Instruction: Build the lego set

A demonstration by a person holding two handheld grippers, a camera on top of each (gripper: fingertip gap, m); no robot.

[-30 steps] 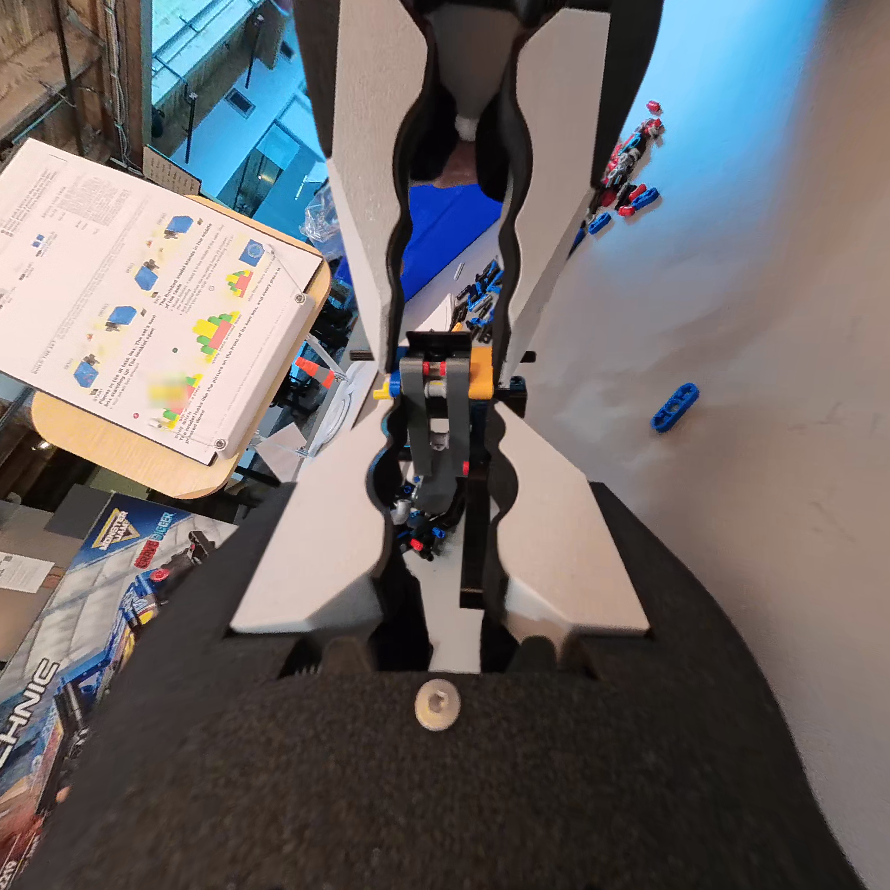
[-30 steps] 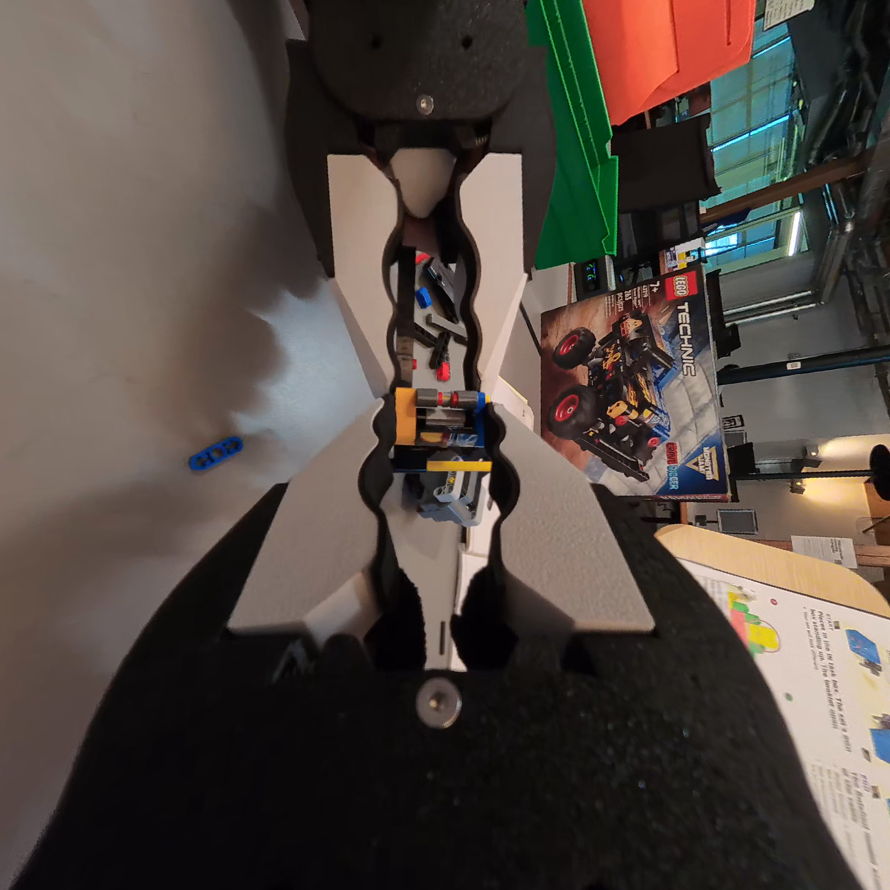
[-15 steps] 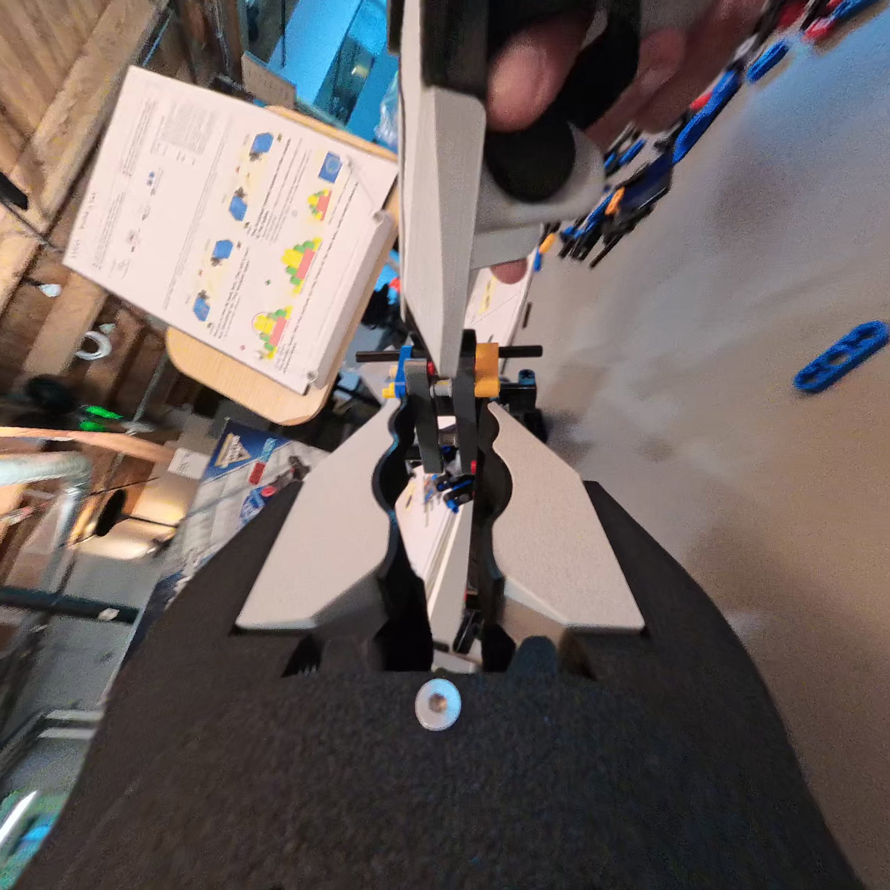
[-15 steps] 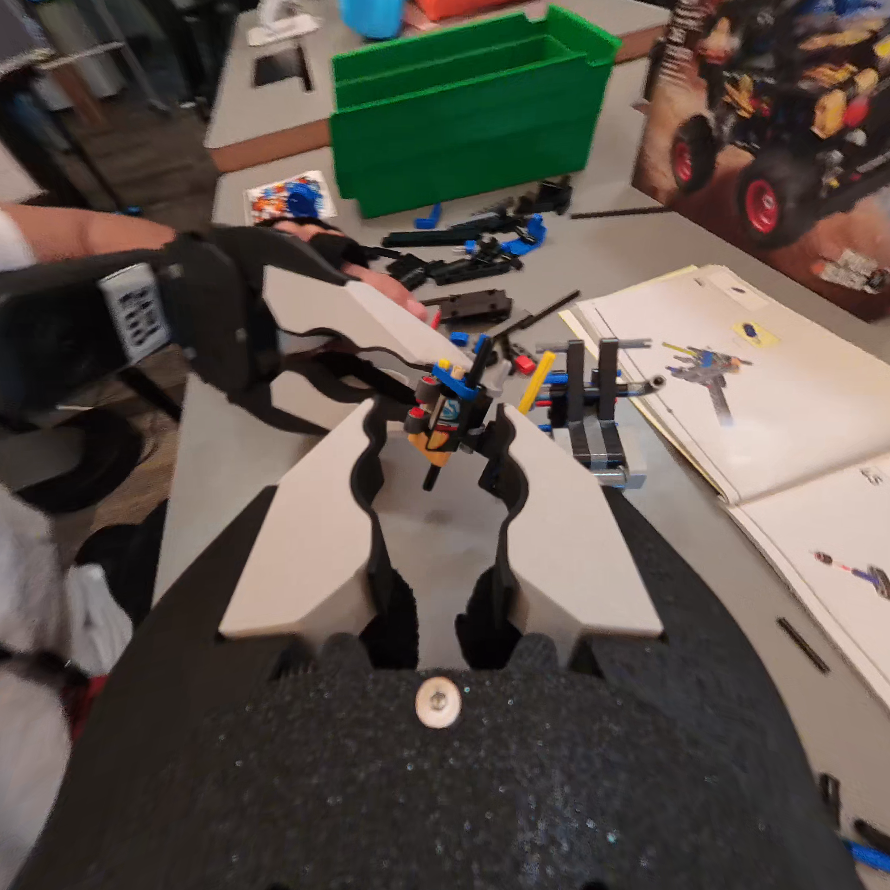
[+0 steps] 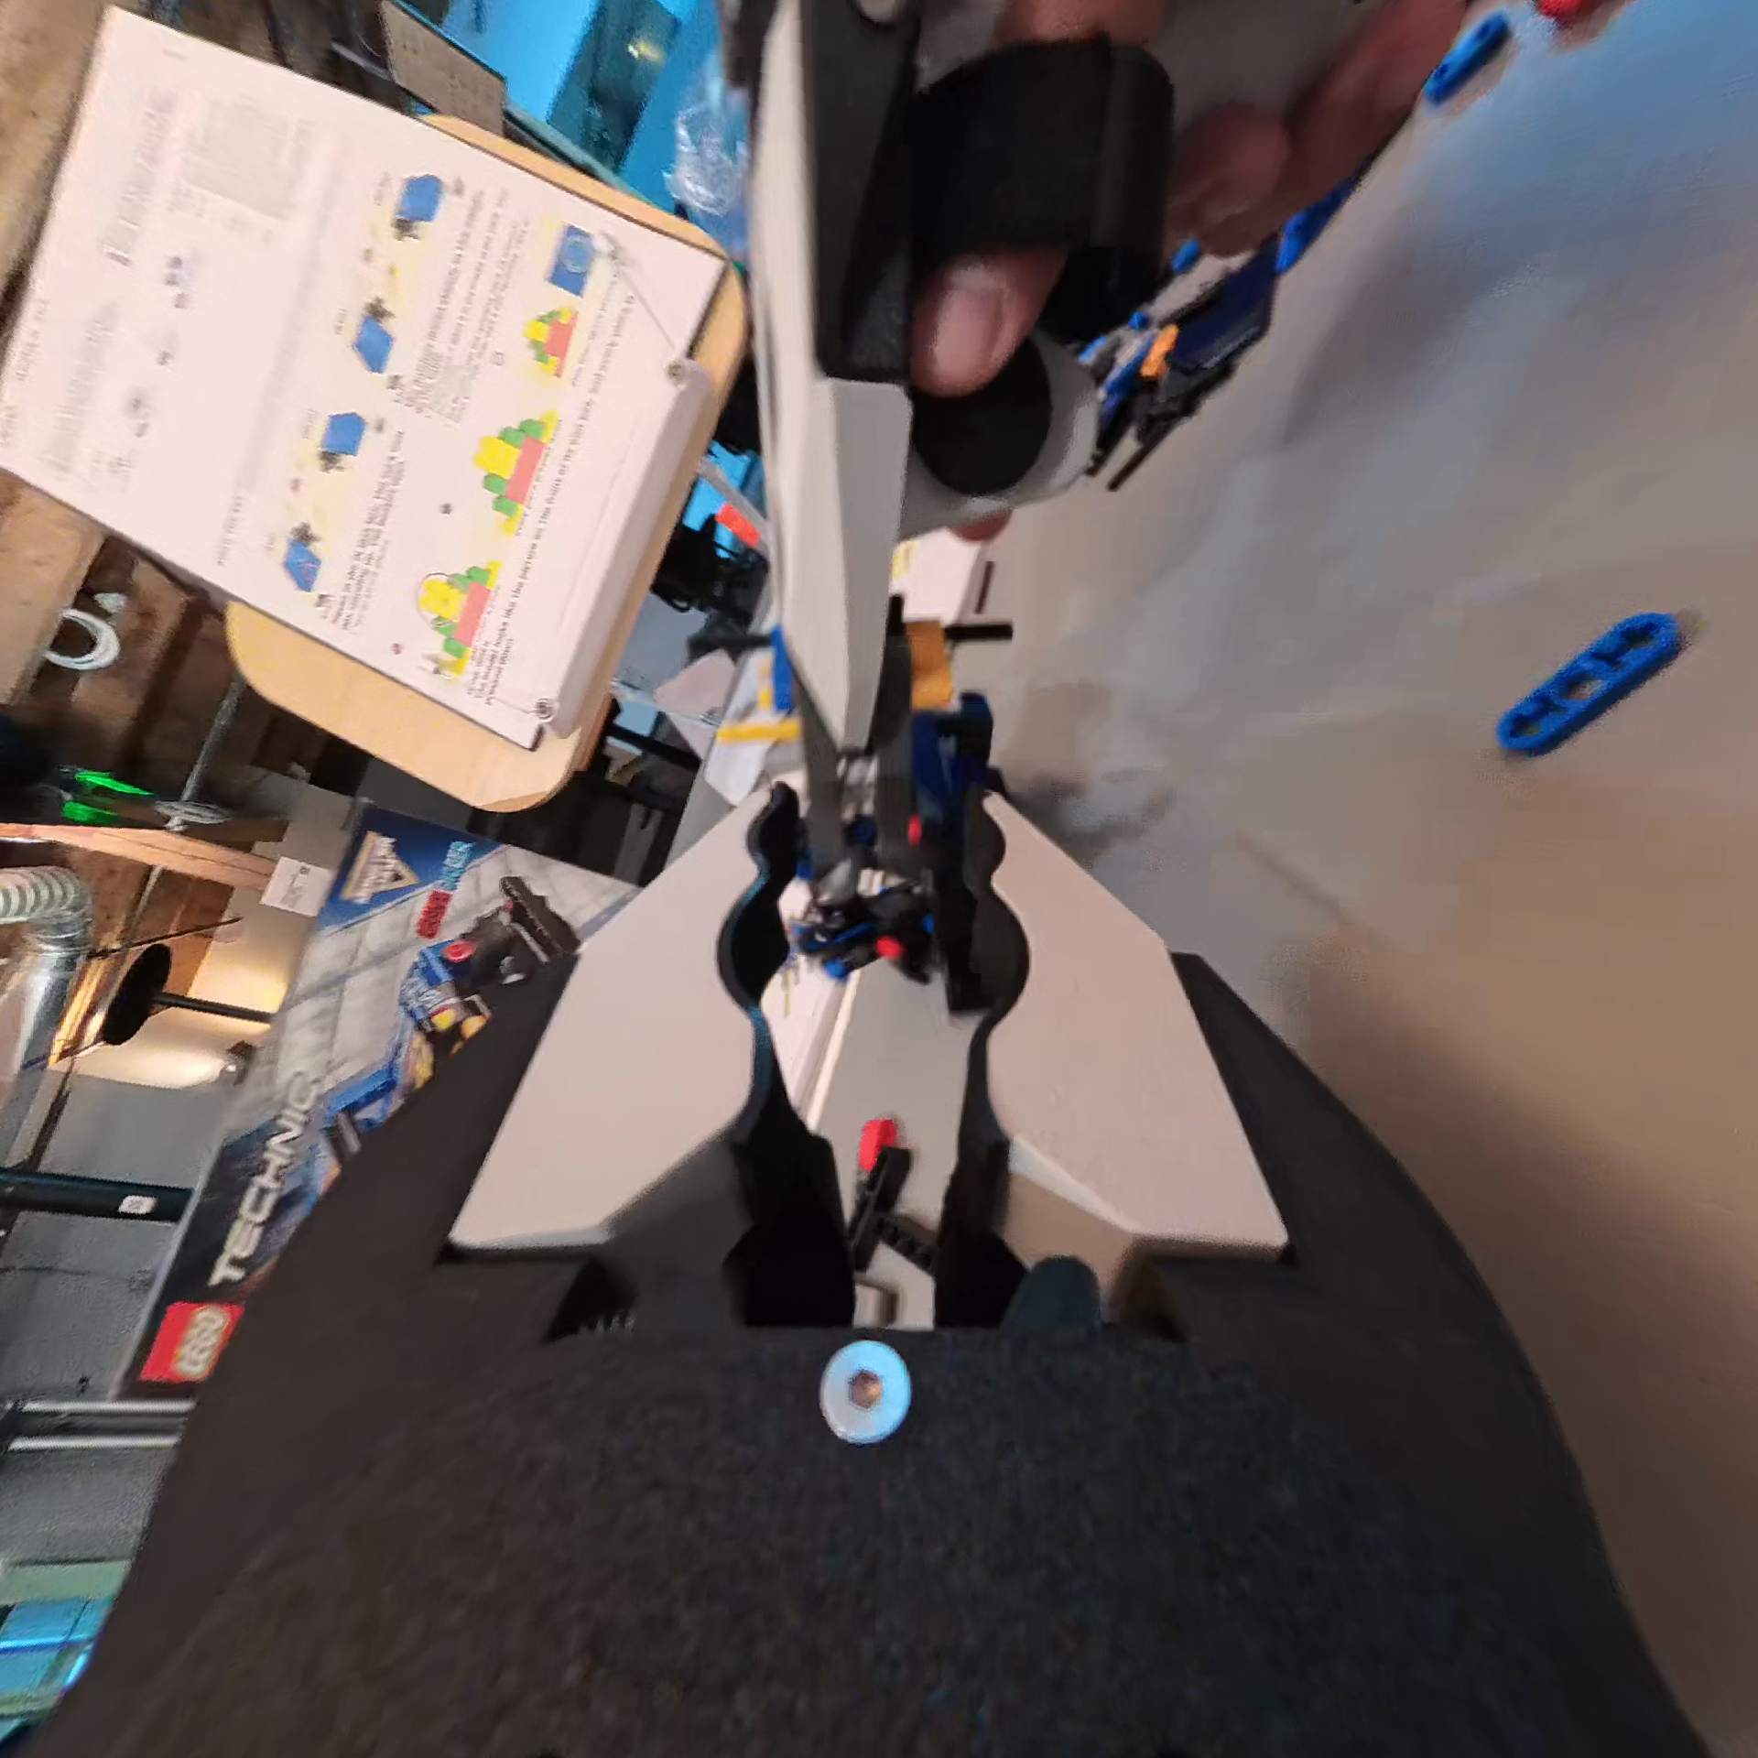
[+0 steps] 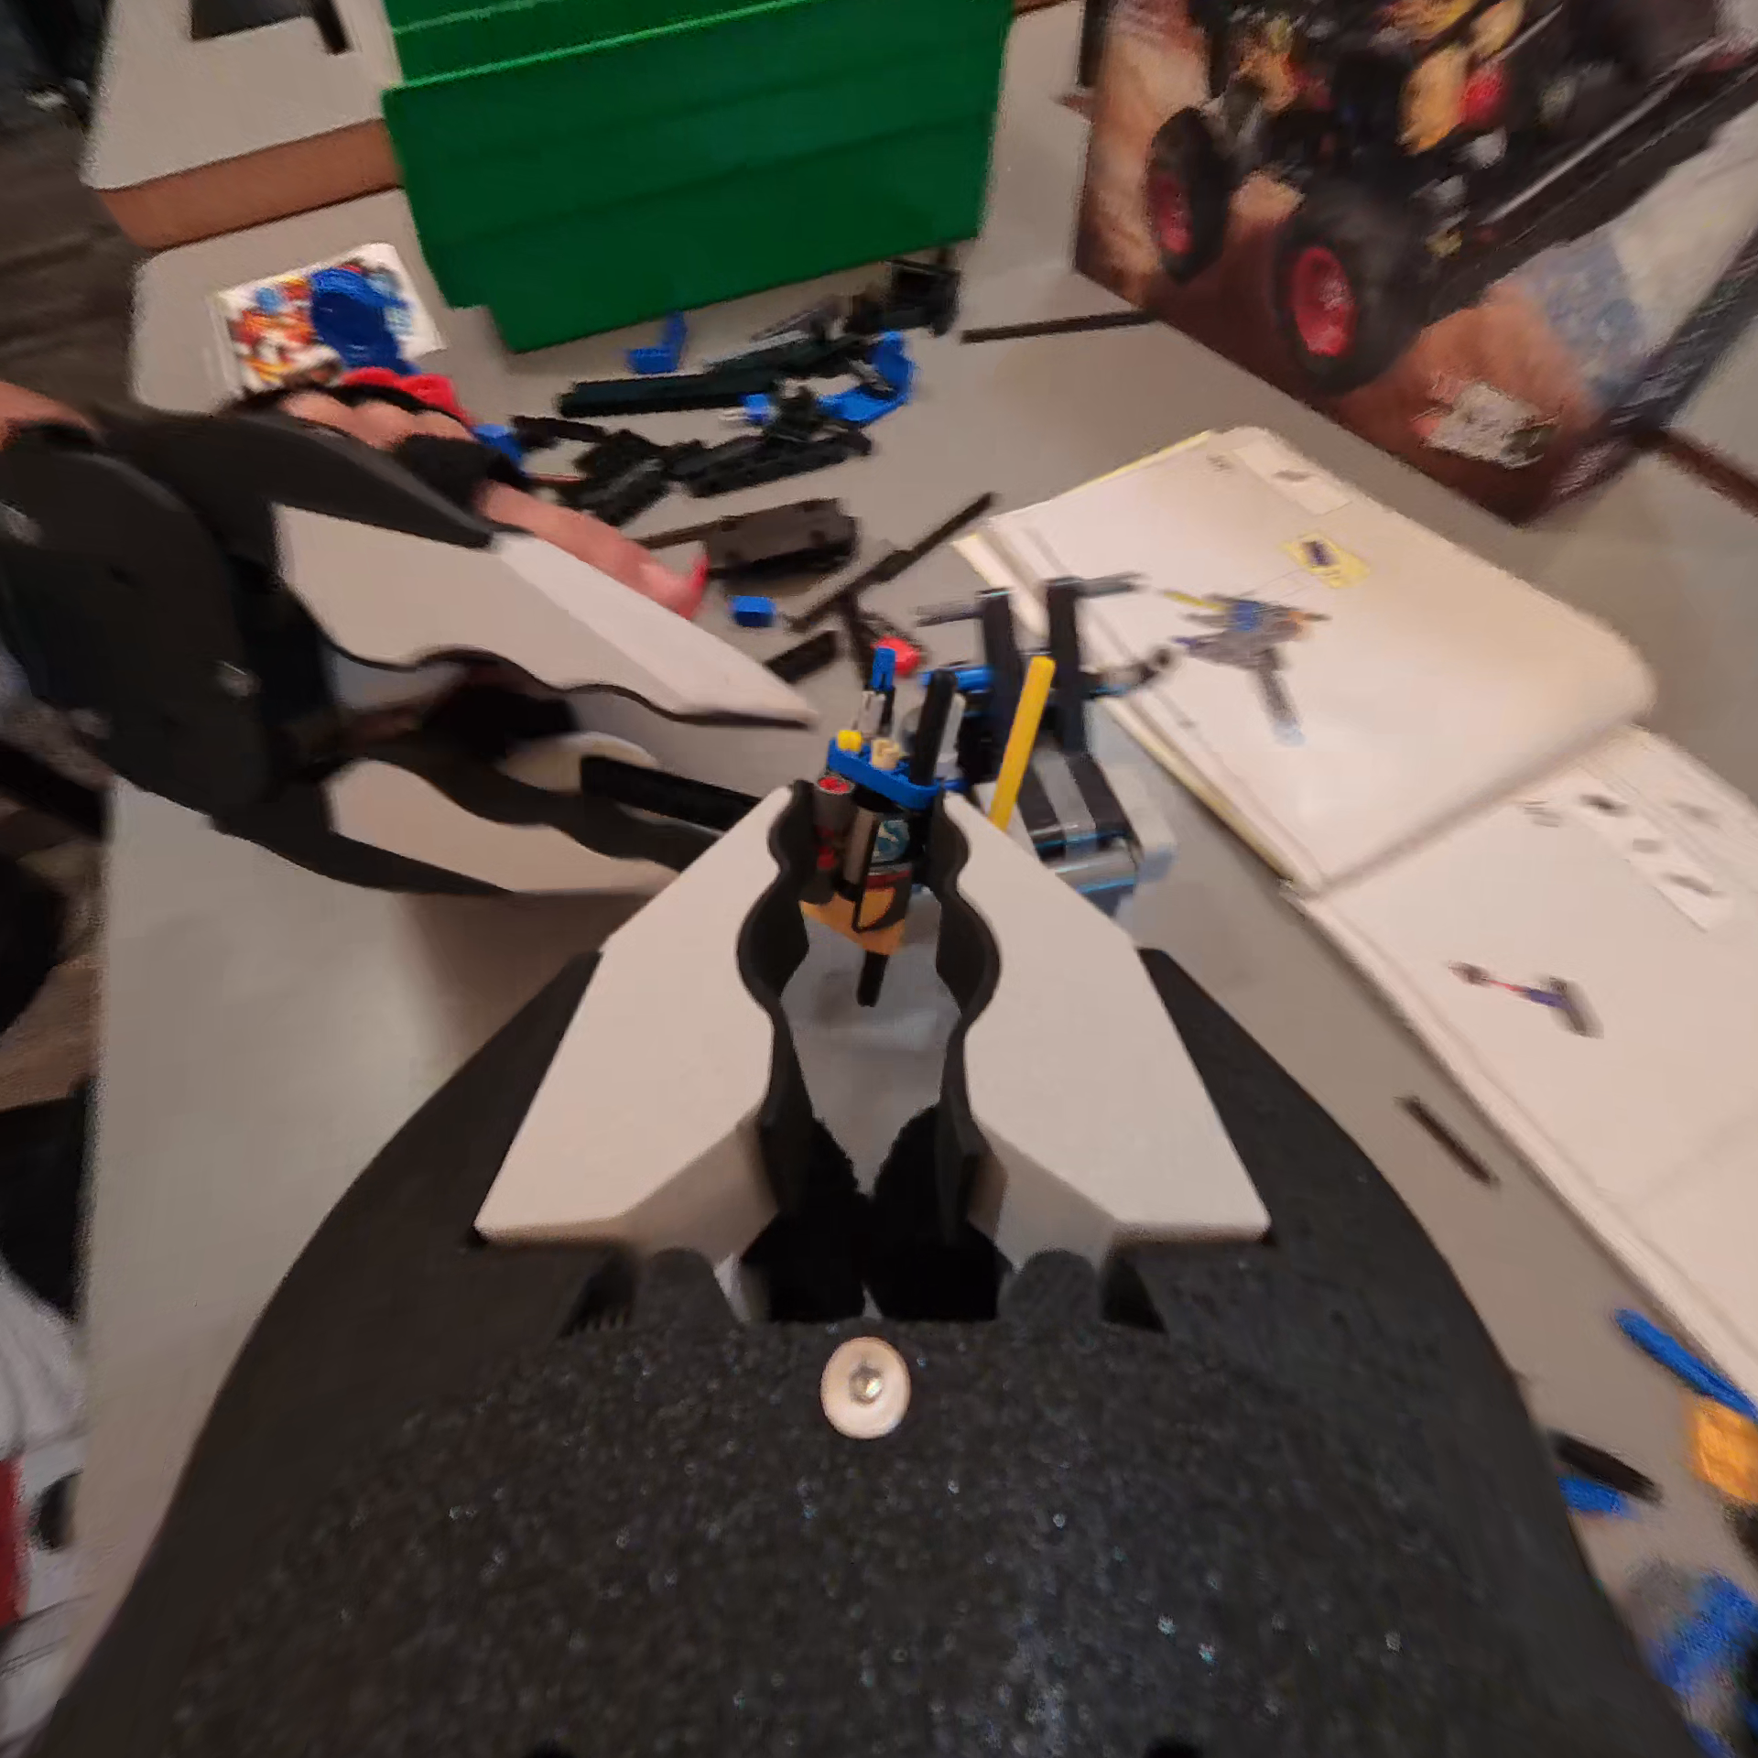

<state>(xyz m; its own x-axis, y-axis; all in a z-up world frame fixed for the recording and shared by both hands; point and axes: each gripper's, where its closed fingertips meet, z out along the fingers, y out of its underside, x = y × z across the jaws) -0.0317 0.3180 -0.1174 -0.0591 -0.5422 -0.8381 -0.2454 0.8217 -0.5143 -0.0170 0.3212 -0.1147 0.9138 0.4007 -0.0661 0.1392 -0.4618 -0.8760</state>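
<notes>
**Small sub-assembly held upright, chassis frame waiting just beyond it**

The right hand-held gripper (image 6: 868,837) is clenched on a small sub-assembly (image 6: 870,842) of blue, orange, grey and black parts, pinched between its fingertips. A black axle (image 6: 904,837) runs through the sub-assembly; its long axis stands nearly upright, tipped slightly toward the far right, with the lower end poking down below the orange part.

Taking the sub-assembly as the landmark: the chassis frame (image 6: 1056,752), with two black uprights and blue cross pieces, stands on the surface (image 6: 304,970) just beyond it and to its right. A yellow axle (image 6: 1023,737) leans between the two. The open instruction booklet (image 6: 1427,723) lies farther right of the frame. Loose black and blue parts (image 6: 723,447) are scattered well behind the sub-assembly, in front of a green bin (image 6: 694,152).

The left hand-held gripper (image 6: 761,761) lies to the sub-assembly's left, its fingertips pointing at it from the side and ending just beside it. Its jaws stand slightly apart; the left wrist view is blurred and crowded at the tips, so I cannot tell whether it grips anything.

Judged from this, the right hand is the one carrying the piece, and the frame lies forward and right of it, so joining them likely means moving that way while keeping the axle's upright line matched to the frame's holes.
</notes>
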